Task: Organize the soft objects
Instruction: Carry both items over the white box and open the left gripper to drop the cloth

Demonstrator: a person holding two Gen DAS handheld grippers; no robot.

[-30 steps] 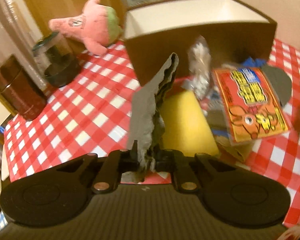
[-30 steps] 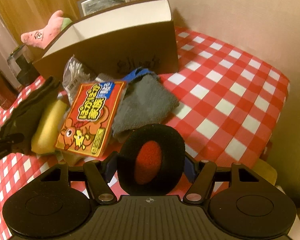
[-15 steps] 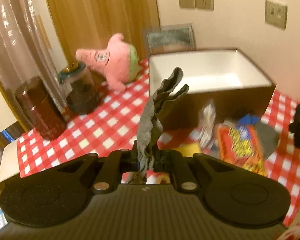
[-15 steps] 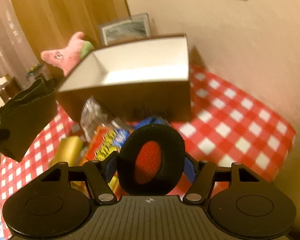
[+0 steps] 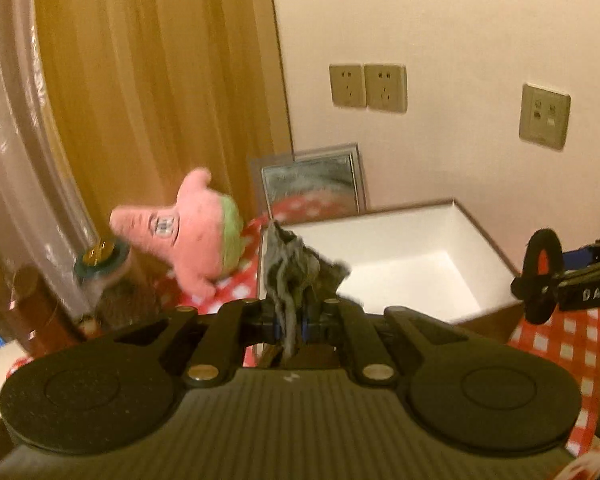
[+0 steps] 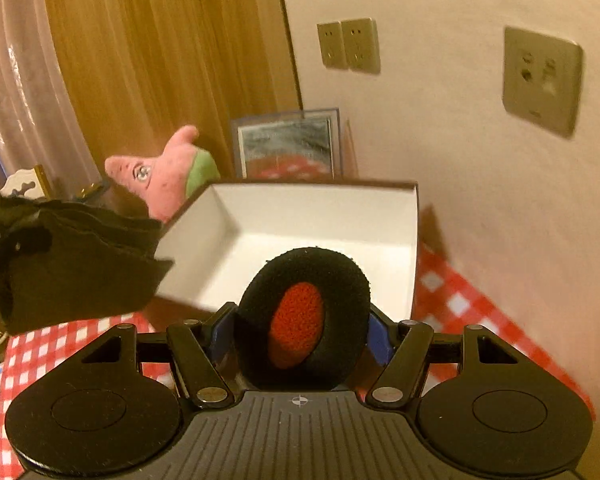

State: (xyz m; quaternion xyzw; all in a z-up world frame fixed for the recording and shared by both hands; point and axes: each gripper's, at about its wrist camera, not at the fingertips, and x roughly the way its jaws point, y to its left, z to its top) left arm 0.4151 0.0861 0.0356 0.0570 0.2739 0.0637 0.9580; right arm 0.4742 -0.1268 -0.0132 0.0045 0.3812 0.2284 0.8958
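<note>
Left wrist view: a limp, crumpled grey cloth (image 5: 290, 276) is seen pinched between the nearly closed jaws of the left gripper (image 5: 290, 322), its frayed upper end flopping over towards the open brown cardboard box with white inner walls (image 5: 412, 240). In the right wrist view the same cloth (image 6: 76, 264) is seen hanging as a dark, folded flap at the left, just beside the box's near corner. A round black foam pad with a fuzzy red centre (image 6: 304, 318) is clasped upright between the jaws of the right gripper (image 6: 302, 330), which are spread wide around it; it is held in front of the box's open top, whose white floor (image 6: 300, 240) is shown bare. From the left wrist view that pad (image 5: 542, 276) is seen edge-on at the right, above the red-and-white checked tablecloth (image 5: 560, 336).

A pink star-shaped plush toy with green shorts (image 5: 188, 236) is seen lying behind the box, beside a framed picture (image 5: 312, 182) leaned against the wall.

Compared with a second earlier, both items are now seen lifted off the table. The pile of goods beside the box is no longer in view, and the wall sockets (image 5: 368, 88) are now visible.
</note>
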